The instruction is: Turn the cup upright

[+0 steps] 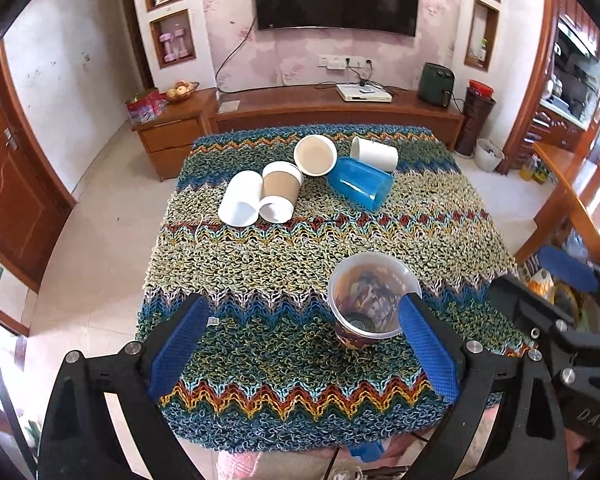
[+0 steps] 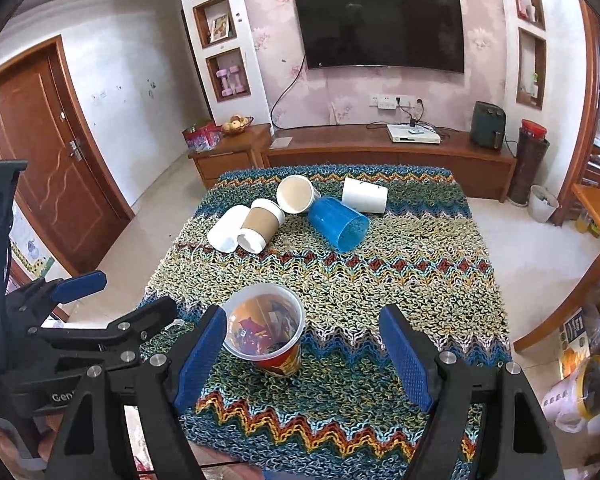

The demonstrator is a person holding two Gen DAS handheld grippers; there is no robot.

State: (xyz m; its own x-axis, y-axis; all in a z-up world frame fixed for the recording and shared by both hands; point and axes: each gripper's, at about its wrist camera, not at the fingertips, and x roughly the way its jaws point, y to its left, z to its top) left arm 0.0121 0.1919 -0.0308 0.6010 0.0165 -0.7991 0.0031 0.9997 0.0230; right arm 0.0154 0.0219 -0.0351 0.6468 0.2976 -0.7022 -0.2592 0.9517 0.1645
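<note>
A clear plastic cup with a red printed base [image 1: 370, 300] [image 2: 266, 328] stands upright on the knitted cloth near the front. Several cups lie on their sides at the far end: a white cup [image 1: 240, 200] [image 2: 227, 229], a brown-sleeved paper cup [image 1: 279, 194] [image 2: 260, 226], a cream-lined cup [image 1: 315, 155] [image 2: 296, 194], a blue plastic cup [image 1: 360, 184] [image 2: 339, 223] and another white cup [image 1: 374, 154] [image 2: 365, 195]. My left gripper [image 1: 304, 312] is open, its right finger beside the clear cup. My right gripper [image 2: 304, 320] is open, its left finger beside that cup.
The knitted cloth [image 1: 300, 248] [image 2: 400, 280] covers a square table. A wooden TV cabinet [image 1: 320, 108] stands behind it, a wooden door [image 2: 48, 152] to the left, a wooden table edge [image 2: 596, 208] to the right. Tiled floor surrounds the table.
</note>
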